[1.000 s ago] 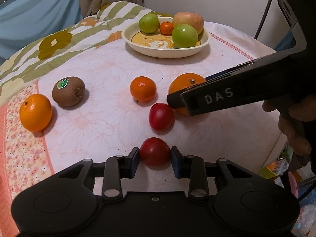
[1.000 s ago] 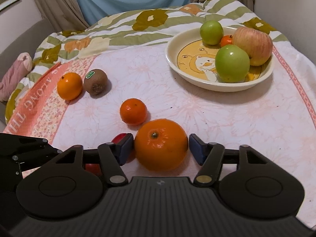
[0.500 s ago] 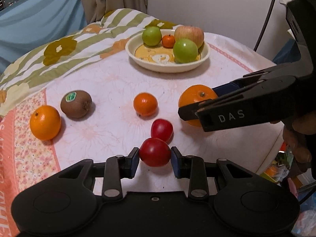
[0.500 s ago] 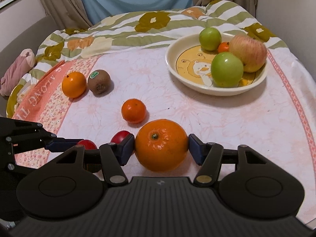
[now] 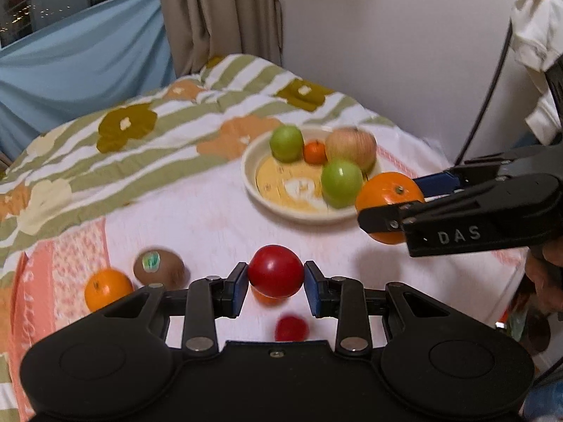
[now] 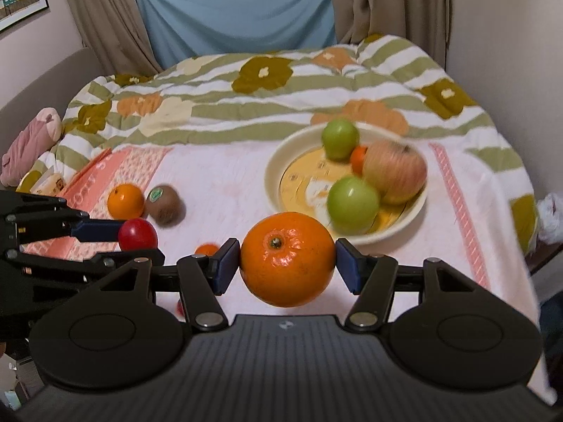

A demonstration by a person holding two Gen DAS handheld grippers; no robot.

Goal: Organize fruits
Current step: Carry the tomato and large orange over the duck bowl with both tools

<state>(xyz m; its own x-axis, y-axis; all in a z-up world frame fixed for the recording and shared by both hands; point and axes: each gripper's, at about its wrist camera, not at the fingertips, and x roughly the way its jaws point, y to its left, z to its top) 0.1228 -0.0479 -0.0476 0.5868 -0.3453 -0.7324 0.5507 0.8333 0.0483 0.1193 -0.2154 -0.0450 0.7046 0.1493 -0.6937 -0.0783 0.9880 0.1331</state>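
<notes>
Above the tablecloth (image 5: 211,218), left fingers (image 5: 240,290) clamp a red fruit (image 5: 275,270).

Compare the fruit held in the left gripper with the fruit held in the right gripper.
The red fruit in the left gripper is deep red and smooth; the large orange in the right gripper is orange with a dark stem dimple. The large orange is plainly bigger, so its jaws stand wider apart than those on the red fruit. Both are round, clamped at the sides and lifted off the cloth.
</notes>
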